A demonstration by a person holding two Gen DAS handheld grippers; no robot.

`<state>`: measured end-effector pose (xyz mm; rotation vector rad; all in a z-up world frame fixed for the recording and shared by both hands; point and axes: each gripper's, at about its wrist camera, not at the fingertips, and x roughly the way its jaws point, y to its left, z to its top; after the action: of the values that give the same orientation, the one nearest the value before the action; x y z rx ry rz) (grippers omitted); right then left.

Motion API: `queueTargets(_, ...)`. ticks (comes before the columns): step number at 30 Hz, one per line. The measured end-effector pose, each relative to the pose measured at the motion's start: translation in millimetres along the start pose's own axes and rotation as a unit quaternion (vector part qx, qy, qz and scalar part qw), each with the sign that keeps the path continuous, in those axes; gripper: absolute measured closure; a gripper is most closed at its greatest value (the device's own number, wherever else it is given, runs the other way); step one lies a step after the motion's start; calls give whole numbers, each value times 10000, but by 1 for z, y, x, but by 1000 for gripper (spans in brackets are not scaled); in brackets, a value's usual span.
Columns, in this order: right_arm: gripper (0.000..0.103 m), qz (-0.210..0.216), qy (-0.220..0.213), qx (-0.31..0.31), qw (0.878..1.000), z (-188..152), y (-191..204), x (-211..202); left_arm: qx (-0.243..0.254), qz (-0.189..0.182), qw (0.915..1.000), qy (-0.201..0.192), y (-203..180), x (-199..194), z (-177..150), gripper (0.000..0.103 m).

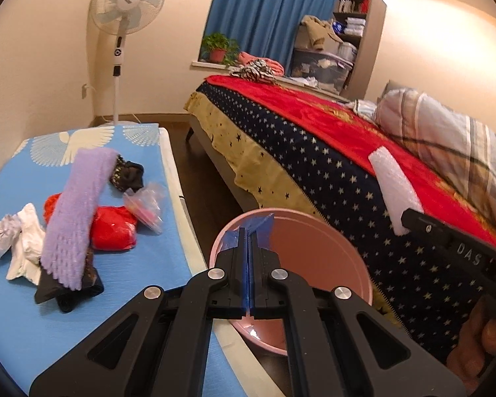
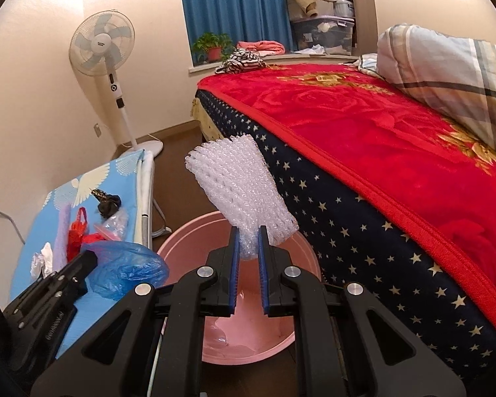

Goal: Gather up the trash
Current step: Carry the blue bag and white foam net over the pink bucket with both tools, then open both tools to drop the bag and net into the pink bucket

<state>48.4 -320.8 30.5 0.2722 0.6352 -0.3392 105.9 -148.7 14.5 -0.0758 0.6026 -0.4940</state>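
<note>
My left gripper (image 1: pixel 248 235) is shut on a thin blue plastic bag (image 1: pixel 258 226), seen full in the right wrist view (image 2: pixel 129 271), above the pink basin (image 1: pixel 314 254). My right gripper (image 2: pixel 248 231) is shut on a white foam net sleeve (image 2: pixel 239 185), which also shows in the left wrist view (image 1: pixel 393 185), held over the pink basin (image 2: pixel 195 231). On the blue table (image 1: pixel 16 297) lie a purple foam net (image 1: pixel 76 211), red bag (image 1: pixel 114 231), clear bag (image 1: pixel 147 206), white crumpled paper (image 1: pixel 21 241) and black items (image 1: pixel 127 173).
A bed with red blanket (image 2: pixel 363 139) and starred side stands right of the basin. A standing fan (image 1: pixel 125 3) is by the far wall. A striped pillow (image 1: pixel 446 132) lies on the bed. Dark floor runs between table and bed.
</note>
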Motion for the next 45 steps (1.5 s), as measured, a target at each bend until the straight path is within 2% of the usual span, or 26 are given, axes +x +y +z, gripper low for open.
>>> queueTargets(10, 92, -90, 168, 8, 9998, -5, -2, 16, -66, -209, 9995, 248, -1, 22, -6, 103)
queueTargets(13, 86, -153, 261, 46, 9995, -5, -4, 20, -64, -334, 9987, 382, -4, 29, -7, 103)
queueTargets(14, 74, -175, 299, 58, 9994, -6, -4, 22, -61, -365, 9982, 472, -5, 32, -8, 99)
queueTargets(16, 54, -319, 316, 173, 9988, -7, -8, 23, -68, -262, 9980, 579, -4, 36, -12, 79)
queueTargets(17, 53, -341, 307, 208, 9987, -7, -9, 22, -103, -189, 9982, 565, -2, 35, -13, 68)
queueTargets(20, 53, -286, 315, 290, 9987, -8, -11, 20, -294, -136, 9980, 550, 8, 31, -13, 66)
queueTargets(29, 53, 3, 197, 169, 9997, -11, 5, 9, -312, 137, 9991, 234, 23, -1, -10, 66)
queueTargets(37, 57, 432, 64, 11, 9990, -17, 35, -2, -486, 594, 9970, -39, 54, -32, -8, 67)
queueTargets(45, 62, 1052, -67, -186, 9943, -21, 78, -5, -781, 1154, 9891, -467, 93, -60, -9, 67)
